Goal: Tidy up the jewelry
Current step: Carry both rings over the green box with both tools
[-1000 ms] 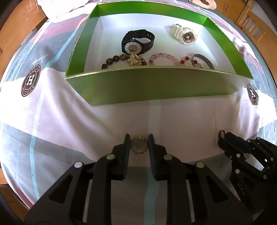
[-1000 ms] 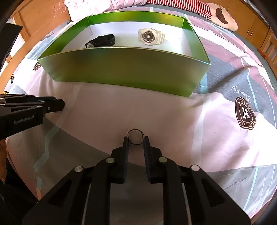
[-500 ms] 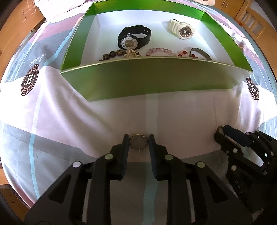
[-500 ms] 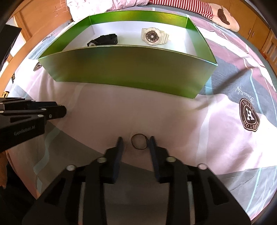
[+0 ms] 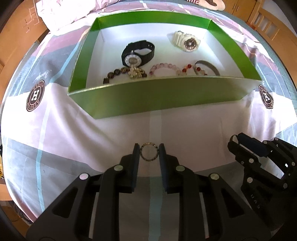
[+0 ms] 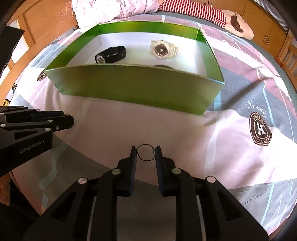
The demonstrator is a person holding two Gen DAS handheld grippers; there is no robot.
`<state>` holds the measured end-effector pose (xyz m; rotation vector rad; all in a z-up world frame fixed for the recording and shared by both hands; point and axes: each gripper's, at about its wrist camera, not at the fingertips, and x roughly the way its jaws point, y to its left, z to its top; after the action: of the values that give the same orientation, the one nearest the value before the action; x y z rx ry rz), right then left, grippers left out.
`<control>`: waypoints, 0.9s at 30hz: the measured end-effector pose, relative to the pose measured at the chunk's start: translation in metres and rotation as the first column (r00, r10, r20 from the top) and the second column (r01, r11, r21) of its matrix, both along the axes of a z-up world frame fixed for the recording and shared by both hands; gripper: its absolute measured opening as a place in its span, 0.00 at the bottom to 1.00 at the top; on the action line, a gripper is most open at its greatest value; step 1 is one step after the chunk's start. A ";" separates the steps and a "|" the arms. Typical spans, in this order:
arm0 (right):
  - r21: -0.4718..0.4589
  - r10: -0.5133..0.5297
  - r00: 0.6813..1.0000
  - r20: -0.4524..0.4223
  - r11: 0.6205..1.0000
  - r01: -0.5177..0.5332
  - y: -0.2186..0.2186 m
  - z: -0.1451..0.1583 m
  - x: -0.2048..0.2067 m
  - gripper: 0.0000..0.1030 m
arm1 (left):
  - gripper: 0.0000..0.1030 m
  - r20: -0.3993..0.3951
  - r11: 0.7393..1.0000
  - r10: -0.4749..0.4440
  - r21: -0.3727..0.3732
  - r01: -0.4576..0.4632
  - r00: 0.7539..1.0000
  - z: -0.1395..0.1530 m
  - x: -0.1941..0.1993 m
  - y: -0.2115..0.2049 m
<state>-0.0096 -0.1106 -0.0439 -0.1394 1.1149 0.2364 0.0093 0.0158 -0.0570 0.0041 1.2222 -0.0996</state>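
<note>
While squeezed on both sides by the left gripper [image 5: 149,148], small beaded ring [image 5: 149,152] held up over the bedsheet [image 5: 65,129], near the green box [image 5: 157,96]. Thin black loop [image 6: 145,152] pinched the same way in the right gripper [image 6: 146,151], box further ahead.

Patterned bedsheet [image 5: 55,129] with round logo badge [image 6: 259,129]; white crumpled blanket [image 6: 111,11]; striped plush toy [image 6: 213,13]; wooden cabinets [image 6: 259,7].
</note>
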 end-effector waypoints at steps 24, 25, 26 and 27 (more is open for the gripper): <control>0.181 -0.110 0.952 0.285 0.982 0.059 -0.008 0.080 0.082 0.20 | 0.20 0.348 0.998 0.060 -0.003 -0.063 0.935 0.097 0.058 0.012; 0.163 -0.118 0.954 0.274 0.984 0.075 -0.008 0.071 0.088 0.20 | 0.20 0.327 0.997 0.072 -0.014 -0.071 0.942 0.091 0.066 0.015; 0.155 -0.129 0.958 0.256 0.984 0.091 -0.010 0.062 0.092 0.20 | 0.20 0.314 0.997 0.079 -0.022 -0.076 0.946 0.087 0.070 0.017; 0.154 -0.136 0.961 0.241 0.983 0.100 -0.011 0.057 0.093 0.20 | 0.20 0.302 0.996 0.087 -0.027 -0.083 0.949 0.083 0.075 0.018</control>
<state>0.0837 -0.1215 0.0136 0.0231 0.8480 0.1839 0.0842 0.0341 0.0257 -0.0436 0.9122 -0.0304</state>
